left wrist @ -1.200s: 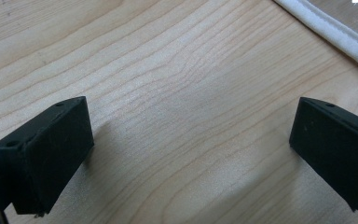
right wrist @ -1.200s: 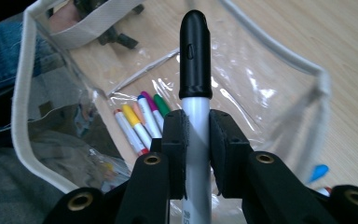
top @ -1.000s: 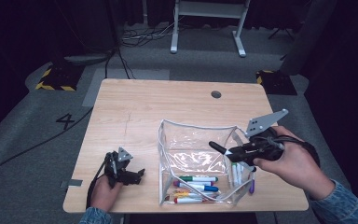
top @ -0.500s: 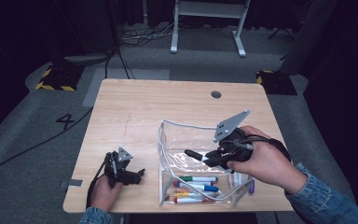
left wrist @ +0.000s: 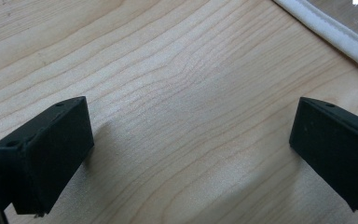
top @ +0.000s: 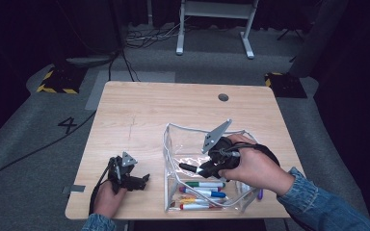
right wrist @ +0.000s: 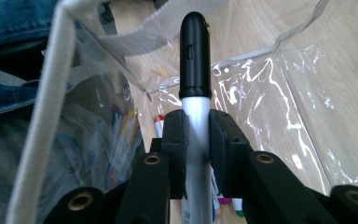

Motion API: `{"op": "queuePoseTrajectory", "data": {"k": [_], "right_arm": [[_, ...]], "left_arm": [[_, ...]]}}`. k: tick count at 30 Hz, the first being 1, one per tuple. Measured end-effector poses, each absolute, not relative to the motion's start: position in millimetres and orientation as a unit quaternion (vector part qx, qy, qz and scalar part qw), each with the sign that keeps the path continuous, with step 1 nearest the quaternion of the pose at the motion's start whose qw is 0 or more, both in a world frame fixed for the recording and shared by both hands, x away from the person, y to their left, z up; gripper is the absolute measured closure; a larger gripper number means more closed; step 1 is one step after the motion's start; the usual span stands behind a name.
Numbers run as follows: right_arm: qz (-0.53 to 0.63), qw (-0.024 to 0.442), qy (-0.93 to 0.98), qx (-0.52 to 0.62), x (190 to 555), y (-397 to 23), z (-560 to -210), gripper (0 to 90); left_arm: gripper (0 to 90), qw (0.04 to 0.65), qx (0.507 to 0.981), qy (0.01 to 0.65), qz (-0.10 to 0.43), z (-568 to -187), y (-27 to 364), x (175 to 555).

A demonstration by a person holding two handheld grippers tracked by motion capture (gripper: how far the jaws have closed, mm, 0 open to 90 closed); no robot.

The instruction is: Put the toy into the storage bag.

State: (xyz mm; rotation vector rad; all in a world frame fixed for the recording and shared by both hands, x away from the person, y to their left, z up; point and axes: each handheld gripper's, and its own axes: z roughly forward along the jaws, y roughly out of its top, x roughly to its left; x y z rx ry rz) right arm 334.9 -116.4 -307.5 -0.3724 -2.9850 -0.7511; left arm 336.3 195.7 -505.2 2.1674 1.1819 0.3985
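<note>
A clear plastic pouch (top: pixel 172 144) with a white trim stands open on the wooden table (top: pixel 139 115), holding several coloured markers (top: pixel 207 185). My right gripper (top: pixel 203 169) hangs inside the pouch's opening, shut on a black-capped marker (top: pixel 187 167) that points left. In the right gripper view the pads (right wrist: pixel 177 135) clamp the marker's white barrel, its black cap (right wrist: pixel 195 56) sticks out ahead, and the pouch (right wrist: pixel 270 88) lies beneath. My left gripper (top: pixel 142 180) rests open on the table left of the pouch. Nothing lies between its jaws in the left gripper view, just bare wood around the left gripper (left wrist: pixel 191 149).
A purple marker (top: pixel 260 195) lies by the pouch's right front corner. A round cable hole (top: pixel 223 97) sits near the table's far edge. The pouch's trim (left wrist: pixel 326 28) passes just beyond the left gripper. Dark floor with cables surrounds the table.
My right hand has carried the black-capped marker leftward and down, from the pouch's right edge to inside its opening. The left gripper has stayed put.
</note>
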Motion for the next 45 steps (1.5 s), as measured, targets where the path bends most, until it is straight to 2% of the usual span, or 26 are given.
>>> {"op": "queuePoseTrajectory", "data": {"k": [25,45], "right_arm": [[-0.153,0.06,-0.982,-0.09,343,-103,-368,76.9],[-0.115,0.074,-0.989,-0.053,341,-93,-388,76.7]], "left_arm": [[0.0,0.315,0.822,0.449,0.151,-505,196,336],[0.0,0.315,0.823,0.449,0.151,-505,196,336]]}}
